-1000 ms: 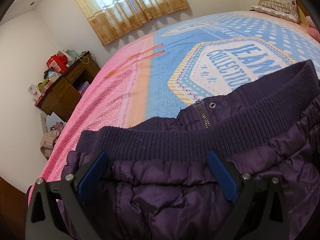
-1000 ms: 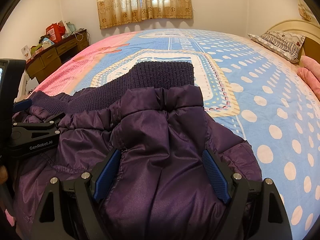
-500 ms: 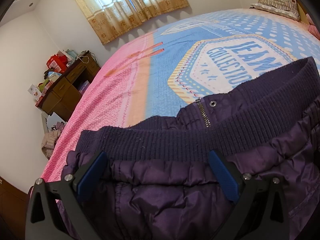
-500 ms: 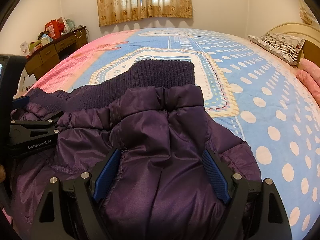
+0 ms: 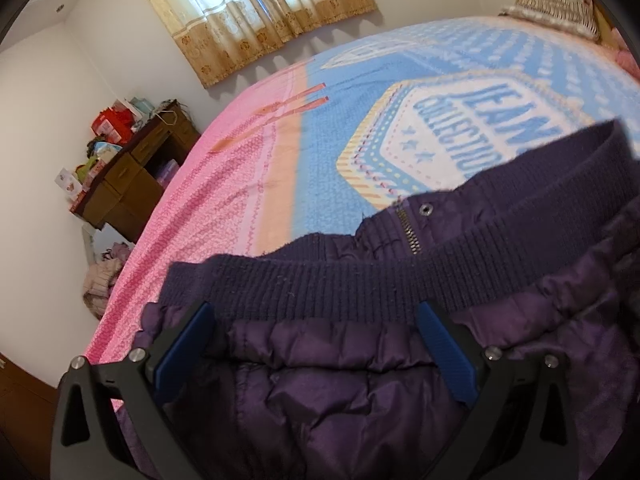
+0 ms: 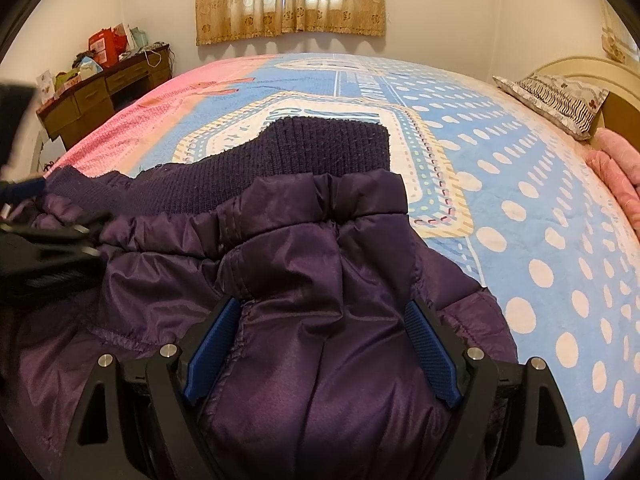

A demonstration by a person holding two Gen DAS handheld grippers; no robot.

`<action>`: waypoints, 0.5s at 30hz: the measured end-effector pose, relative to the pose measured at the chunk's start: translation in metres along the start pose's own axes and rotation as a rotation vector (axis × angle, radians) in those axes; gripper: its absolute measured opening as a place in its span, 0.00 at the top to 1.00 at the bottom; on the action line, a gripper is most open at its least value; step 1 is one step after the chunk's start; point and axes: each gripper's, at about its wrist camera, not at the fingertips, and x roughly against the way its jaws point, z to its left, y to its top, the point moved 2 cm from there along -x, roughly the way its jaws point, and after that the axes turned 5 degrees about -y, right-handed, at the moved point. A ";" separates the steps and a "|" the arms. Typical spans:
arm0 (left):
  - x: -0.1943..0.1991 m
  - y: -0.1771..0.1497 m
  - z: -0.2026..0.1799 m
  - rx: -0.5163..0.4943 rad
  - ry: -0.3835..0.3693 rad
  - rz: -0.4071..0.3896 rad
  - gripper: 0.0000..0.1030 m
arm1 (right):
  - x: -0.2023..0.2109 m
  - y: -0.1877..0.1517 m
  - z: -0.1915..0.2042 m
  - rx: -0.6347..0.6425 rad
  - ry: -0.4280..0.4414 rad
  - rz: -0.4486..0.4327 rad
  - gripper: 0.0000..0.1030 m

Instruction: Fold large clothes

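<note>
A dark purple puffer jacket (image 5: 340, 400) with a navy ribbed knit hem (image 5: 320, 284) and a zipper (image 5: 410, 236) lies on the bed. My left gripper (image 5: 314, 312) hangs over its left part just below the hem. Its jaws stand wide and the quilted fabric bulges between the blue pads (image 5: 184, 348). In the right wrist view the jacket (image 6: 280, 248) has a gathered cuff (image 6: 332, 196) on top. My right gripper (image 6: 322, 308) straddles that puffy part with its jaws wide. The left gripper (image 6: 40, 240) shows blurred at the left edge.
The bed cover (image 5: 248, 184) is pink on the left and blue with white dots (image 6: 520, 184) on the right. A patterned pillow (image 6: 556, 96) and a pink blanket (image 6: 616, 176) lie by the headboard. A cluttered wooden desk (image 5: 132, 176) and a clothes pile (image 5: 100, 280) are beyond the bed's left side.
The left gripper has shifted slightly and now shows blurred. The right view has tilted a little. Both jaws stand as wide as before, and the jacket lies the same.
</note>
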 end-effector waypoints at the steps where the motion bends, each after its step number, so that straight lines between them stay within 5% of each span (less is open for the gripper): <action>1: 0.011 0.000 0.006 0.001 -0.027 -0.013 0.02 | 0.001 0.000 -0.001 -0.014 0.012 -0.001 0.18; 4: 0.061 -0.010 0.043 0.056 -0.115 -0.095 0.02 | 0.024 0.004 -0.010 -0.042 0.028 0.008 0.17; 8: 0.114 -0.058 0.124 0.148 -0.259 -0.205 0.00 | 0.090 0.006 -0.006 -0.061 -0.015 -0.157 0.14; 11: 0.108 -0.101 0.181 0.213 -0.299 -0.214 0.00 | 0.121 0.004 0.025 -0.019 0.075 -0.221 0.12; 15: 0.054 -0.146 0.234 0.400 -0.426 -0.103 0.00 | 0.120 -0.003 0.094 0.163 0.159 -0.180 0.11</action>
